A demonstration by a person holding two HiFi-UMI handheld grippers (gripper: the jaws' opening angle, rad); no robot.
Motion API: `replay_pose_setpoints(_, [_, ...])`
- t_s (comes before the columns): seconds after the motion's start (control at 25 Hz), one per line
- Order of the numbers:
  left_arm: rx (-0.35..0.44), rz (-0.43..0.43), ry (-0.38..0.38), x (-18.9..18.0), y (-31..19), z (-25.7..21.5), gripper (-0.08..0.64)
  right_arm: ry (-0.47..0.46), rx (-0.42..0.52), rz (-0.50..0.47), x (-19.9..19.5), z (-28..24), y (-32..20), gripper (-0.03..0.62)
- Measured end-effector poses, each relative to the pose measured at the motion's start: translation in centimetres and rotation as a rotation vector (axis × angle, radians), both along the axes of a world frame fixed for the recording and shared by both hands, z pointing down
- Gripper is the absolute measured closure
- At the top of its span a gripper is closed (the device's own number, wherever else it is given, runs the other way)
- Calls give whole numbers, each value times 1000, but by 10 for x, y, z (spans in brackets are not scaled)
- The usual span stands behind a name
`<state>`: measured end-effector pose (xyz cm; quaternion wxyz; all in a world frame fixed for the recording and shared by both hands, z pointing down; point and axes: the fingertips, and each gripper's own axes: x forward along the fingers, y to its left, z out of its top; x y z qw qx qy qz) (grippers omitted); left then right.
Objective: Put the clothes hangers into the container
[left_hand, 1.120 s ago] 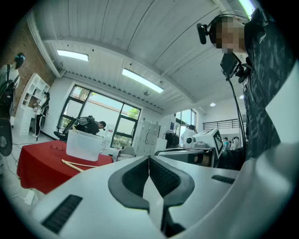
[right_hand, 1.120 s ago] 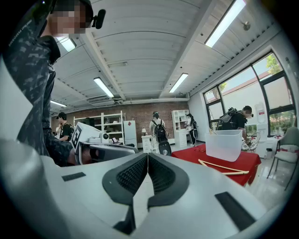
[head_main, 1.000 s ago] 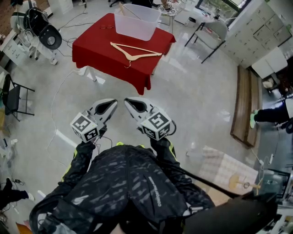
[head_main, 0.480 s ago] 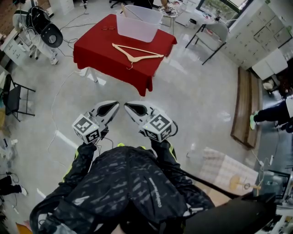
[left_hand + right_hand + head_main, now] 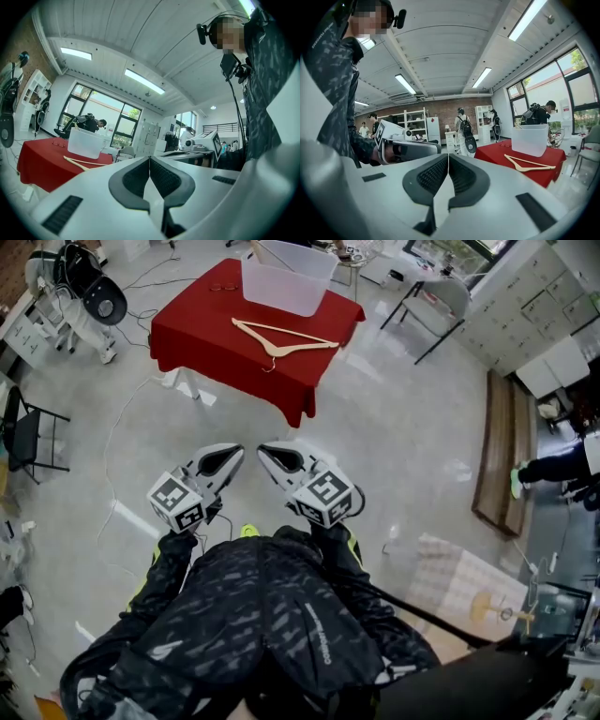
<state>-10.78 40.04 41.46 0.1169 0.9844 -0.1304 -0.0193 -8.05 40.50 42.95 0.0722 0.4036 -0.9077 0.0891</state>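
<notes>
A pale wooden clothes hanger (image 5: 281, 337) lies on a table with a red cloth (image 5: 202, 329), some way ahead of me. Behind it on the same table stands a clear plastic container (image 5: 286, 285). The hanger (image 5: 528, 163) and container (image 5: 529, 139) show at the right of the right gripper view; the hanger (image 5: 82, 162) and container (image 5: 85, 143) sit at the left of the left gripper view. My left gripper (image 5: 228, 457) and right gripper (image 5: 270, 455) are held close to my body over the floor, far short of the table. Both are shut and hold nothing.
A grey-white floor (image 5: 394, 442) separates me from the table. A cable (image 5: 117, 442) trails across the floor at left. A black chair (image 5: 28, 442) stands far left, a grey chair (image 5: 441, 306) right of the table, and a wooden bench (image 5: 494, 460) along the right. People (image 5: 461, 129) stand in the background.
The table with the hanger and container has shifted slightly up in the head view. Both grippers keep their pose, shut and side by side.
</notes>
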Motion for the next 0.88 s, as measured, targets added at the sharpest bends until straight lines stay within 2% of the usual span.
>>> replay_pose_setpoints(0.48, [-32, 6, 13, -1, -1, 13, 549, 44, -29, -3, -8, 16, -6, 575])
replay_pose_setpoints(0.88, [-47, -32, -3, 3, -44, 22, 549, 64, -21, -8, 3, 23, -50, 575])
